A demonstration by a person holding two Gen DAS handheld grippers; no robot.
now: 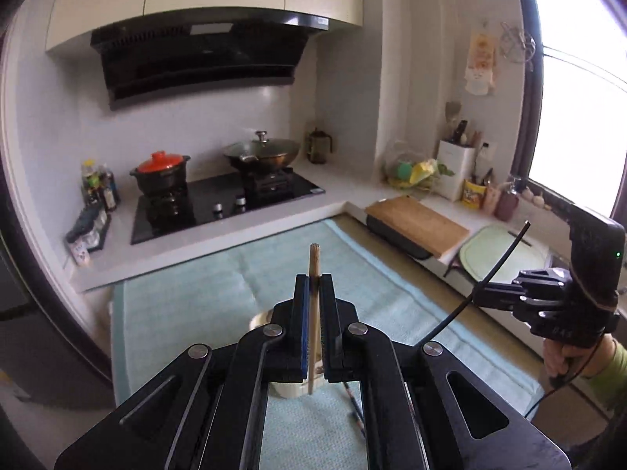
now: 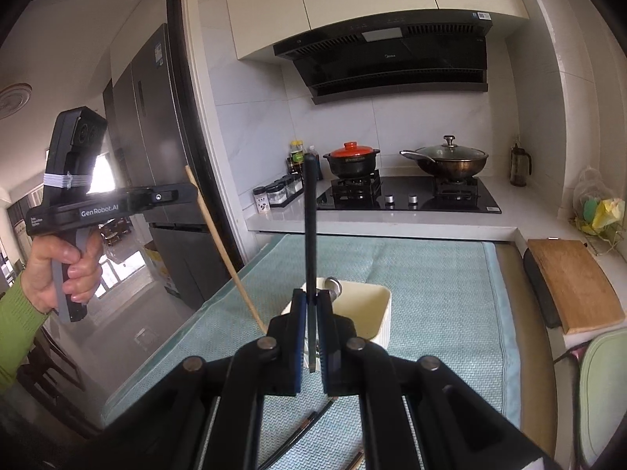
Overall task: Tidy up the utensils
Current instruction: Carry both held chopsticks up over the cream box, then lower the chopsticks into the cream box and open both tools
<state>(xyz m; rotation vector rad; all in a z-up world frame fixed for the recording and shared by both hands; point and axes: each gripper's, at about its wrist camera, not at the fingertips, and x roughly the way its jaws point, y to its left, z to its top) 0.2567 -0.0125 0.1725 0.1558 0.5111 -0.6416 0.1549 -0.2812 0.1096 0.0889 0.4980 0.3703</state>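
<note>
Claws: two, both raised above the table point(image 2: 450, 274) with its light blue cloth.
Left claw point(image 1: 313, 286): clamped on one wooden chopstick point(image 1: 314, 270), which stands upright between the pads.
Right claw point(image 2: 312, 305): clamped on one black chopstick point(image 2: 310, 215), also upright.
Holder: one cream container point(image 2: 376, 305), on the cloth just behind and under the claws.
Loose chopsticks point(image 2: 309, 423): at least two dark ones on the cloth, below the claws.
</note>
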